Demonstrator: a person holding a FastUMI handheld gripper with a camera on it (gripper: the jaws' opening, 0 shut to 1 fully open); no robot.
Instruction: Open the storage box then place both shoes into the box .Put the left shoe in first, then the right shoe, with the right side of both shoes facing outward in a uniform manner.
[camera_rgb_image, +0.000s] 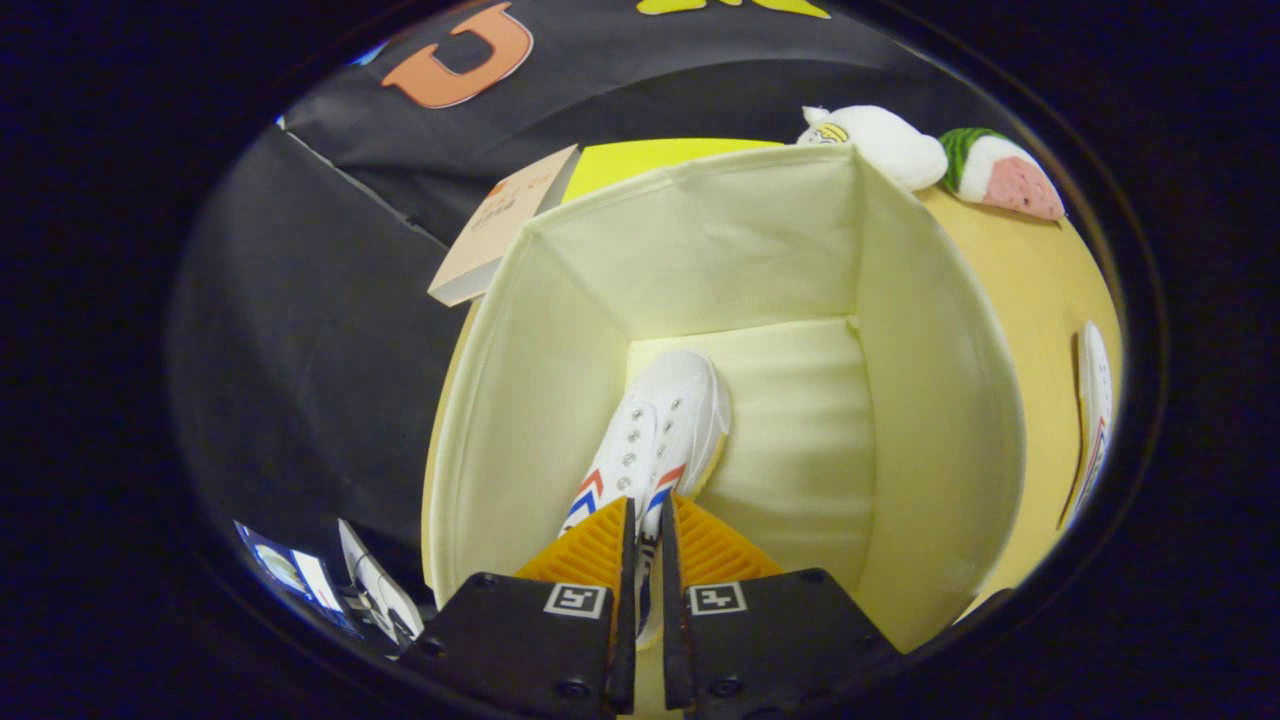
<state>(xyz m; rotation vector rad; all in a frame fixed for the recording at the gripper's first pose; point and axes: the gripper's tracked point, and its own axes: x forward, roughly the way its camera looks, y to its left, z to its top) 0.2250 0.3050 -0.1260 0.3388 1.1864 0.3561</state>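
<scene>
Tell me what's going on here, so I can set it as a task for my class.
A handheld gripper is shut on a white shoe, gripping its rear end and holding it inside the open cream storage box, toe pointing at the box's far wall. A second white shoe lies outside on the yellow table, so one shoe is going in and one remains. Two plush toys sit beyond the box.

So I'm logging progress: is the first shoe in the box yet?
In. The shoe hangs inside the box, toe down near its floor, with the gripper shut on it.
</scene>
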